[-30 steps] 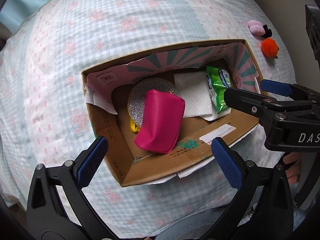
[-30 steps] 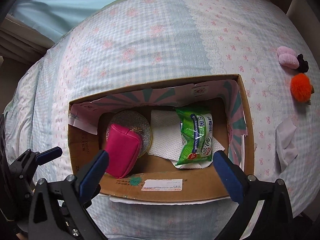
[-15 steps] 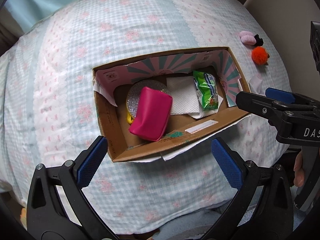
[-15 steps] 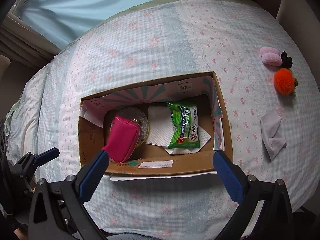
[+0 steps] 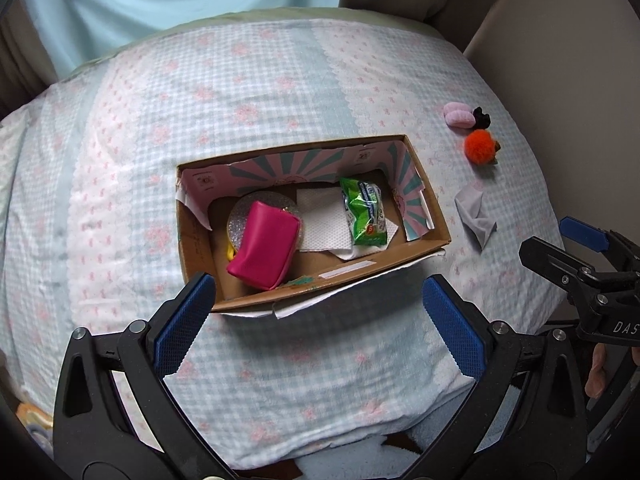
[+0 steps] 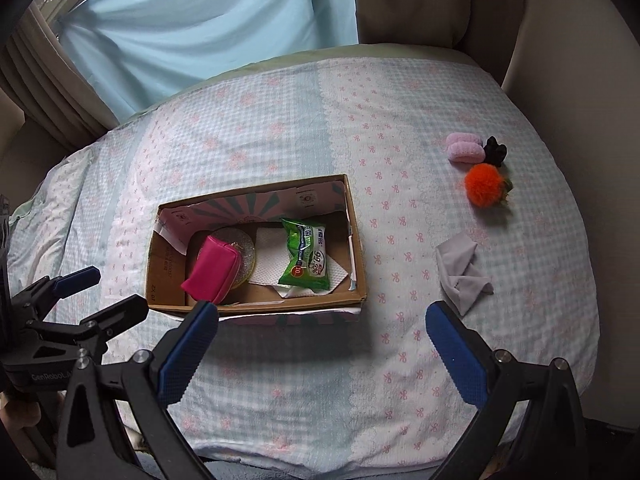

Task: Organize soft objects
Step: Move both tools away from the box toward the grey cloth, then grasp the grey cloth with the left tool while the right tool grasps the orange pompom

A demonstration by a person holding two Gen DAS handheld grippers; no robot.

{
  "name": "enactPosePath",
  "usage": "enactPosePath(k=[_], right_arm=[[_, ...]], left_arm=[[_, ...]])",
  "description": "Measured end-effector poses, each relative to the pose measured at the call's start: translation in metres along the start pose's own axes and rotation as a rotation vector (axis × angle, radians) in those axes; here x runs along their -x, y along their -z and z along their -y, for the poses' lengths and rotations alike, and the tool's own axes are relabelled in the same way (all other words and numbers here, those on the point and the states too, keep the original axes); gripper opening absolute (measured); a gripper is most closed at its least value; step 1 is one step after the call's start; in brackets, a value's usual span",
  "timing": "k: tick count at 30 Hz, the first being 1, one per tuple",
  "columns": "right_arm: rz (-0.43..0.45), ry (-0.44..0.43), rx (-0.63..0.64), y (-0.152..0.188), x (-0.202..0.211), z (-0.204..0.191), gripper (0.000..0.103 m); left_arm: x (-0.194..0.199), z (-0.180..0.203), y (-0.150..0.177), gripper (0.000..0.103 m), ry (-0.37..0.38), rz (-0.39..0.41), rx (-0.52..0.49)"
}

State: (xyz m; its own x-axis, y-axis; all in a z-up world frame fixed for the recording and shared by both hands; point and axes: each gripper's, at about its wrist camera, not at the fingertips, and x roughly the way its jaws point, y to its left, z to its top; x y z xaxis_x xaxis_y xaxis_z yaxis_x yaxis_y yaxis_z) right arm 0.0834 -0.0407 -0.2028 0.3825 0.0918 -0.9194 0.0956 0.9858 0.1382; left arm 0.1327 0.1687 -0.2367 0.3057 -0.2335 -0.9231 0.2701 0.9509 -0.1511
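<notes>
A cardboard box [image 5: 420, 252] [image 6: 304, 303] lies on the bed. In it are a pink pouch [image 5: 266, 246] [image 6: 211, 268] on a glittery disc [image 5: 240, 220], a white tissue [image 5: 324, 224] and a green wipes pack [image 5: 364, 212] [image 6: 307, 254]. On the bed to the right lie a grey cloth [image 5: 476, 216] [image 6: 460, 270], an orange pompom [image 5: 480, 147] [image 6: 483, 184], a pink fuzzy item [image 5: 459, 115] [image 6: 464, 148] and a small black item [image 5: 482, 116] [image 6: 495, 151]. My left gripper [image 5: 316, 324] is open and empty, near the box's front. My right gripper [image 6: 320, 344] is open and empty, also near the front.
The checked bedspread [image 6: 280, 140] covers the bed. A blue curtain [image 6: 200, 20] hangs behind it and a beige wall [image 6: 580, 60] stands at the right. The right gripper also shows at the right edge of the left wrist view [image 5: 588, 264].
Both grippers have pulled back and up from the box, so the box looks smaller and more of the bed shows. Nothing in the box moved.
</notes>
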Motion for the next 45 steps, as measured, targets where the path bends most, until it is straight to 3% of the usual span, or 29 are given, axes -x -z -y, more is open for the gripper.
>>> enactPosePath(k=[12,19,23,26,33,39,45], right_arm=[[0.116,0.026,-0.044,-0.015,0.036,0.127,0.103],[0.145,0.005,0.065,-0.038,0.027,0.202,0.103],[0.119,-0.012,0.159,-0.052,0.0,0.235,0.103],[0.109,-0.027,0.221,-0.061,-0.028,0.255,0.103],[0.067,-0.039,0.324,-0.077,-0.115,0.285,0.103],[0.074,-0.088,0.375,-0.086,-0.173,0.295,0.103],[0.091,-0.126,0.438,-0.095,-0.209,0.293,0.103]], left_arm=[[-0.001,0.121,-0.021,0.103,0.021,0.078,-0.076],[-0.05,0.211,-0.02,0.103,0.016,0.066,-0.161],[-0.093,0.251,-0.01,0.103,0.013,0.036,-0.188],[-0.136,0.271,0.001,0.103,-0.005,-0.035,-0.199],[-0.236,0.289,0.033,0.103,-0.013,-0.128,-0.224],[-0.287,0.301,0.036,0.102,-0.04,-0.092,-0.316],[-0.31,0.307,0.023,0.098,-0.027,-0.046,-0.346]])
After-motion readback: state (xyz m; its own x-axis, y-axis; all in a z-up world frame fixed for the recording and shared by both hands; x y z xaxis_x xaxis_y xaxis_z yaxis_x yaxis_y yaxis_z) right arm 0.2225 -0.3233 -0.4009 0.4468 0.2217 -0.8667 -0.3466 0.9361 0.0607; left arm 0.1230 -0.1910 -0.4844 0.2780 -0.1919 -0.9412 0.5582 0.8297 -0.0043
